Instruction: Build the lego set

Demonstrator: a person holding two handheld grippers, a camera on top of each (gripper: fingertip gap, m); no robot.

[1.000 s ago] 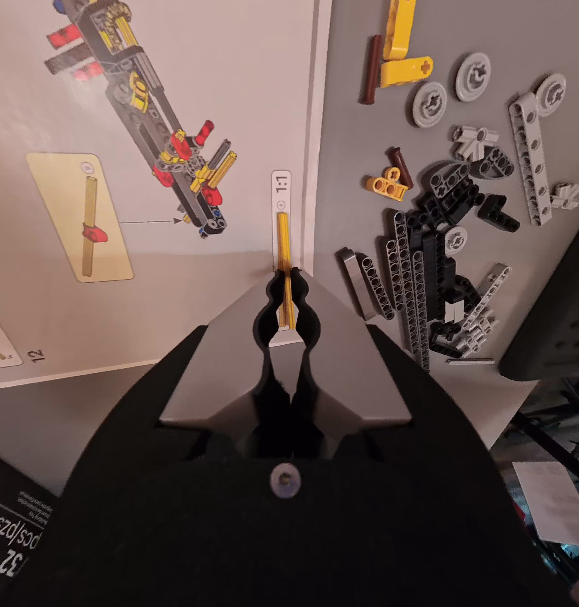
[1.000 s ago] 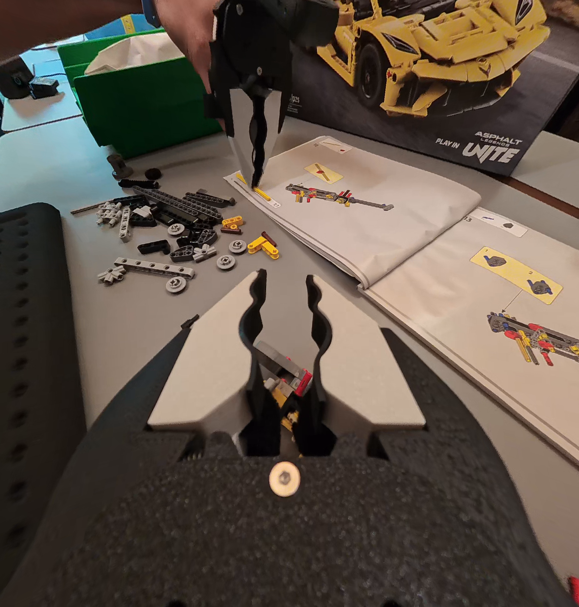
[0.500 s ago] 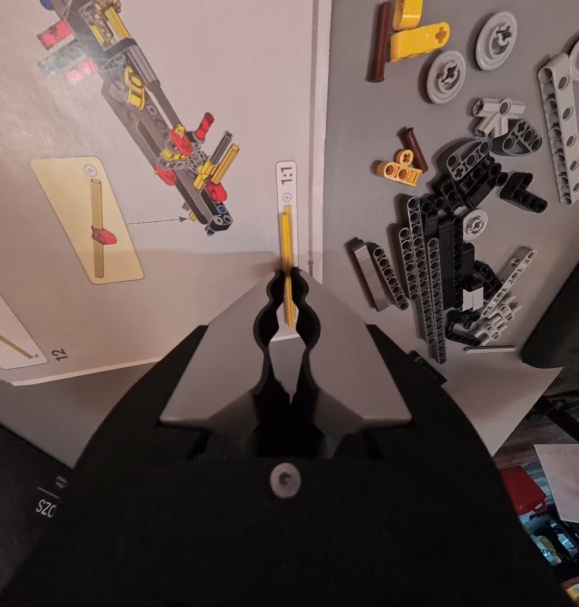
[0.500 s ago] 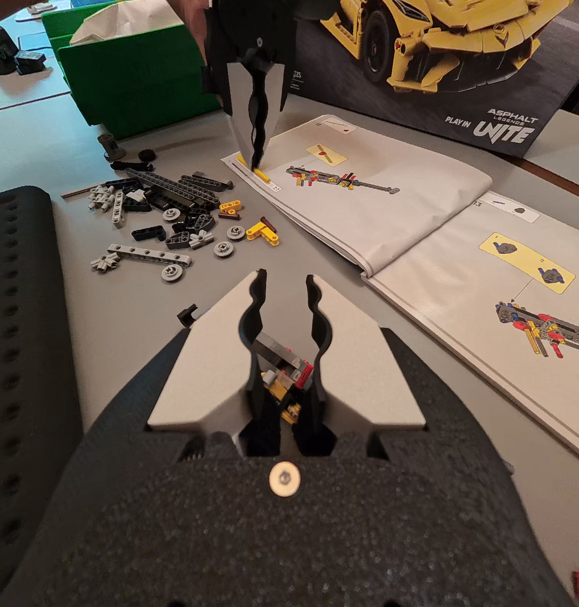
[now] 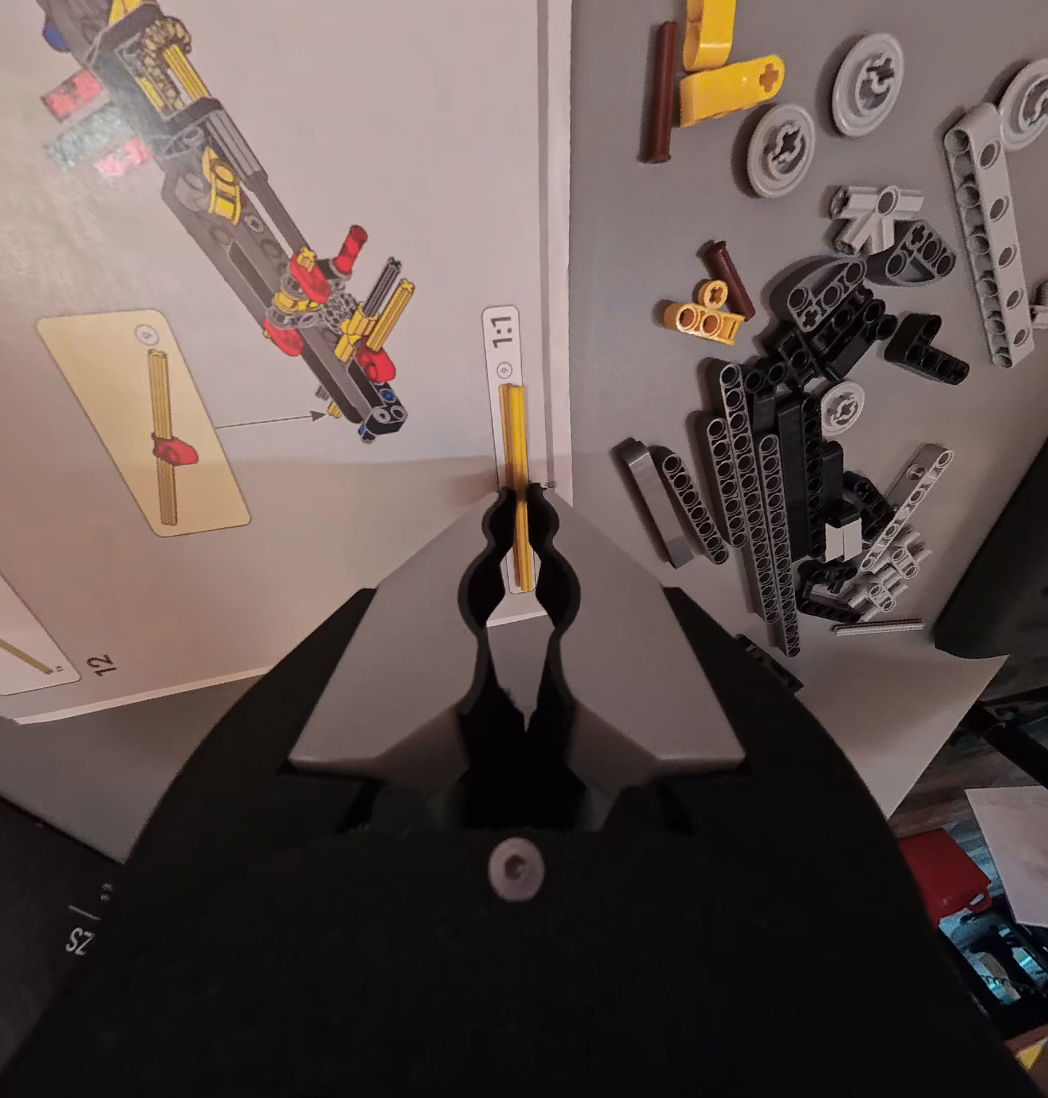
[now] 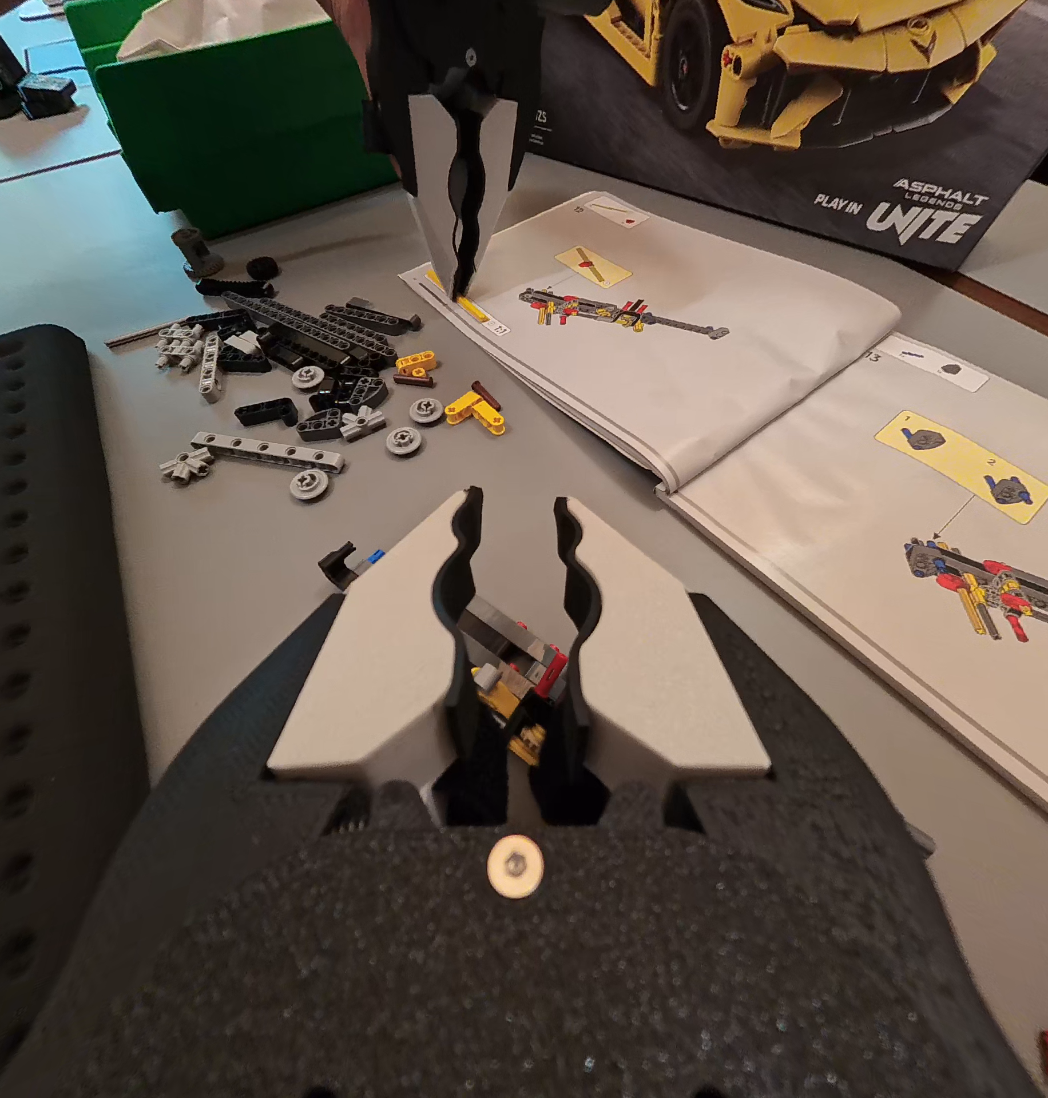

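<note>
Fingers of left gripper pinch yellow axle over booklet.

The right gripper's body hid most of the half-built assembly between its jaws. The yellow bent beam ran off the top edge, and the green bin was cropped above.

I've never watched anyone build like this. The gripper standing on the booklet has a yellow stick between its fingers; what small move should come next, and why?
Probably lift the yellow axle off the instruction booklet and carry it toward the half-built assembly in the right gripper. The left gripper is shut on the axle, laid along the page's yellow length guide.
</note>
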